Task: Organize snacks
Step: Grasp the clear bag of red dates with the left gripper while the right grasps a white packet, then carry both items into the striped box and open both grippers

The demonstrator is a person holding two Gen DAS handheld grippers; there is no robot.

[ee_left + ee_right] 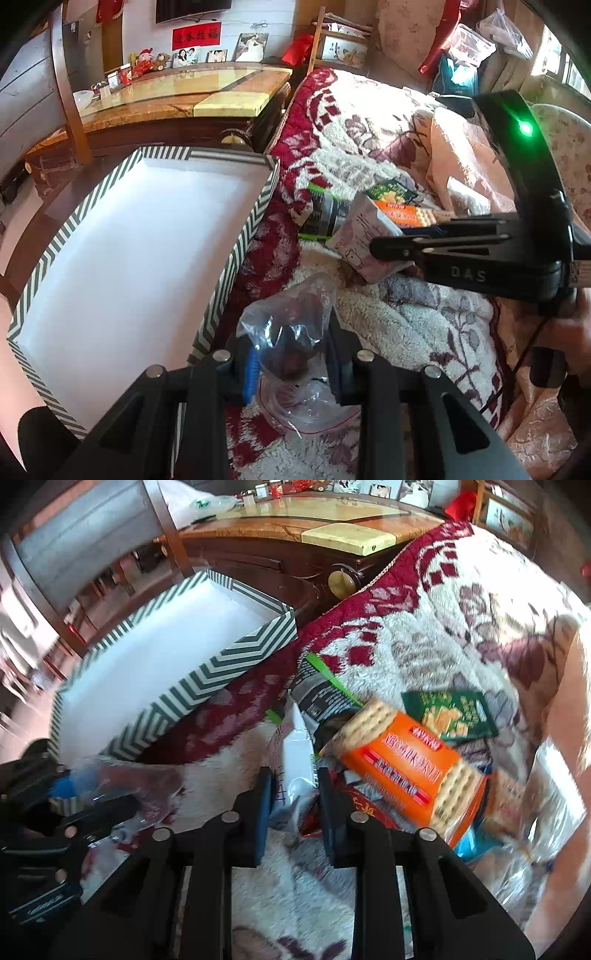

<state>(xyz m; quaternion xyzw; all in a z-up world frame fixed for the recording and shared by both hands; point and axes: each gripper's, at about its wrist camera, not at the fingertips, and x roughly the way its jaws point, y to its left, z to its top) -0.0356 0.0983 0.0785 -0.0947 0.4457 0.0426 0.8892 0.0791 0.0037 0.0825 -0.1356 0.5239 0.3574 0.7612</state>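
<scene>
**gripper_guy:** Down at the bottom of my left wrist view, my left gripper (pixel 291 362) is clamped on a clear zip bag (pixel 291 332) with something dark and lumpy inside. It hangs just beside the striped box (pixel 236 258), which sits on the fleece blanket (pixel 369 122) with its white floor bare. Off to the right, my right gripper (pixel 373 246) has its jaws pinched together on a pale pink packet (pixel 360 236), right at the edge of the snack pile.

**snackstacker:** How's that zip bag gonna behave?

**gripper_guy:** Floppy and slick, I'd guess. Thin film, the weight sags below the pads, so I'd keep hold of the bunched part up top and not squeeze the lumps.

**snackstacker:** And the other cam?

**gripper_guy:** Right wrist view, a bit blurry. Right gripper (pixel 293 805) has the crinkly pale packet (pixel 295 768) nipped between the pads, jaws nearly together. Just right of it lies the orange cracker pack (pixel 402 768), with a green packet (pixel 450 712) beyond and a black-and-green wrapper (pixel 321 690) behind. Box (pixel 207 686) is up left, left gripper (pixel 96 805) with its bag at the far left.

**snackstacker:** Crackers look breakable.

**gripper_guy:** Yeah, stiffish but fragile. I'd take that one across the middle of the long sides, gently. The pale packet seems light and puffy, so a seam edge is probably the safest spot.
</scene>
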